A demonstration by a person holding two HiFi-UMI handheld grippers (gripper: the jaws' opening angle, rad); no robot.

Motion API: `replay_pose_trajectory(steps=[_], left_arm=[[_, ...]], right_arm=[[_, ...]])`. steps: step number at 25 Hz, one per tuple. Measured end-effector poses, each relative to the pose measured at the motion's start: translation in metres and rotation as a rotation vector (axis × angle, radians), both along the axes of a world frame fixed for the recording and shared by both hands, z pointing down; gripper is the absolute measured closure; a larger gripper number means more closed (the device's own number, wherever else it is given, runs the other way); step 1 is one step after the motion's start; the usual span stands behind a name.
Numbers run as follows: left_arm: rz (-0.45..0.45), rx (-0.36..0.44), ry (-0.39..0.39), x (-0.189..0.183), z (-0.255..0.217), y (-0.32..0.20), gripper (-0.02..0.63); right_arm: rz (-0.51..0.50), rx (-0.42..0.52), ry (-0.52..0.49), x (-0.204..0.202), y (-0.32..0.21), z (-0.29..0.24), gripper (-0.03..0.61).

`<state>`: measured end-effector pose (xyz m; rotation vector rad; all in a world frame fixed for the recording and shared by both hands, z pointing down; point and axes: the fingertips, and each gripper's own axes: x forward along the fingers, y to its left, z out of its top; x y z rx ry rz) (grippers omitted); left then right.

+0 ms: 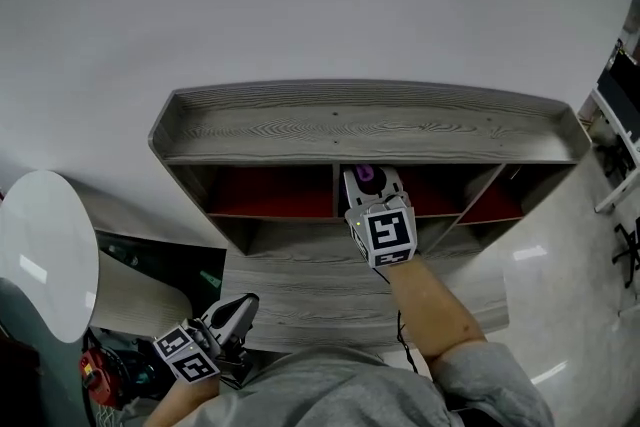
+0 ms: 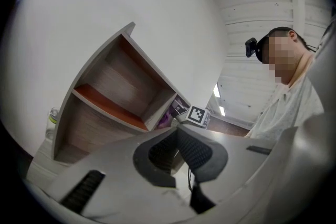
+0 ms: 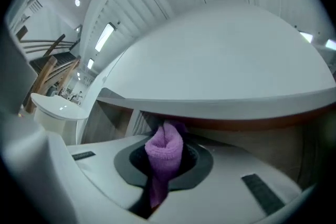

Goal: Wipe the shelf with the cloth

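- Both jaws of the right hand-held gripper (image 1: 366, 183) are pinching the purple cloth (image 3: 165, 150) at the shelf's (image 1: 350, 127) middle divider, under its top board.
- The gripper is hiding most of the cloth in the head view.
- The left hand-held gripper (image 2: 177, 136) is hanging off the shelf's near left corner, tips pressed together, empty.

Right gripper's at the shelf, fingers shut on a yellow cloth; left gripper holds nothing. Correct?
The colour is wrong: the cloth is purple, not yellow, as the right gripper view shows. Otherwise yes: the right gripper is at the shelf, fingers shut on the cloth, and the left gripper holds nothing.
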<state>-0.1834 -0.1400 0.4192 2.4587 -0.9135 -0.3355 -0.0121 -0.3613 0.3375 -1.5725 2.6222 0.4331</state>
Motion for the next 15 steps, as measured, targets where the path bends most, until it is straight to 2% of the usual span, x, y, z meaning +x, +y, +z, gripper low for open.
replay_pose_trajectory(steps=[4, 7, 10, 15], left_arm=[[-0.014, -0.009, 0.004, -0.008, 0.002, 0.004, 0.578], [-0.007, -0.004, -0.001, -0.004, -0.001, 0.003, 0.578], [0.013, 0.005, -0.009, 0.007, -0.005, -0.001, 0.578], [0.075, 0.014, -0.015, 0.042, -0.008, -0.004, 0.578]], right_arm=[[0.005, 0.008, -0.040, 0.005, 0.003, -0.012, 0.540], [0.042, 0.007, -0.068, 0.028, 0.007, -0.012, 0.540], [0.137, -0.004, -0.110, 0.082, 0.009, -0.013, 0.540], [0.378, -0.034, -0.180, 0.205, 0.020, -0.012, 0.541]])
